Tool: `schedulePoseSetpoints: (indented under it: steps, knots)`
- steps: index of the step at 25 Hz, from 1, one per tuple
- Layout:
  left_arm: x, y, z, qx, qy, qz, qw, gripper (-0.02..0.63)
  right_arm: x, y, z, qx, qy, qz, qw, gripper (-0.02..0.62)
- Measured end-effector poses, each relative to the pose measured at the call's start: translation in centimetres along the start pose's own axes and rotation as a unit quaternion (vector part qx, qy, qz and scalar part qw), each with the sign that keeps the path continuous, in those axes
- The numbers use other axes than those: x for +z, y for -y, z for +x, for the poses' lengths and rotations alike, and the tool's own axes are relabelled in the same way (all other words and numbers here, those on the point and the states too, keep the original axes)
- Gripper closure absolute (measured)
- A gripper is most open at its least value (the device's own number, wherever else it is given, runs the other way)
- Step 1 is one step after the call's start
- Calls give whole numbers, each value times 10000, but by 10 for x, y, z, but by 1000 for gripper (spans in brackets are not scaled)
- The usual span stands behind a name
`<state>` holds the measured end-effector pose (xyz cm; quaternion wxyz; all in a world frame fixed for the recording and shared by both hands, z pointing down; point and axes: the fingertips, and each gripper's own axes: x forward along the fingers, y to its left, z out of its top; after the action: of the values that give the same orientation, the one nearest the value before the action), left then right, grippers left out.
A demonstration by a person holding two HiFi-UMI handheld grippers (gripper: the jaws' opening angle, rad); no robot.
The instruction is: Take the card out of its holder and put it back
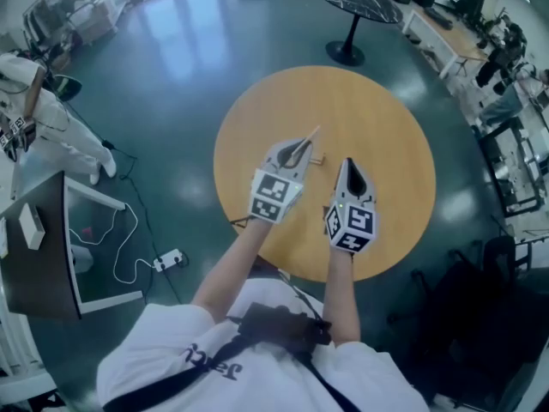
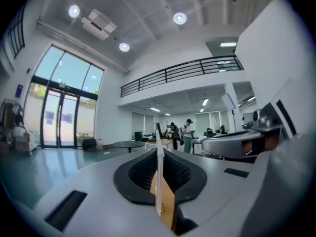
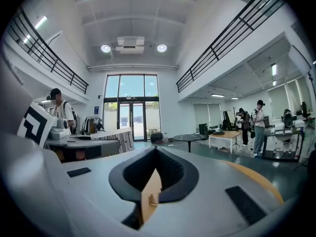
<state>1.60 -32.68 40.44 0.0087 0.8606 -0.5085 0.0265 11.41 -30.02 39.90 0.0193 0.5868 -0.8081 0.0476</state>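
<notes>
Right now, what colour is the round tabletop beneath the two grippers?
Warm yellow-tan, like light wood; the tabletop shows best in the head view.

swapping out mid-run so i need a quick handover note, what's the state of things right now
Left gripper: fingers shut on the card, which is held edge-on in the air above the round table.
Right gripper: fingers shut on a small wooden piece, apparently the holder, also held above the table.
Done: the card looks to be out of the holder, one item in each gripper.
Left: line the card up with the holder, slide it back in, then set it down.
</notes>
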Motion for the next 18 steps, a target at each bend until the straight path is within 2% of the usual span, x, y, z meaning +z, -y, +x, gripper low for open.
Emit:
schedulePoseSetpoints:
  steps: [3,5,9,18]
  knots:
    - [0,-10,-16,682,25,244,9974,578,-1,-3,-4,-27,-3,-19,10000,589]
    - [0,-11,-24,887,40,305,9956,578,-2,-4,-7,-23,-7,-39,10000,589]
    - [2,-13,-35,1019,84,413,9939,578,0,-9,-11,-9,15,-70,10000,589]
    - [-7,-9,-40,1001,47,171,9948,578,0,-11,-14,78,40,-77,9999,589]
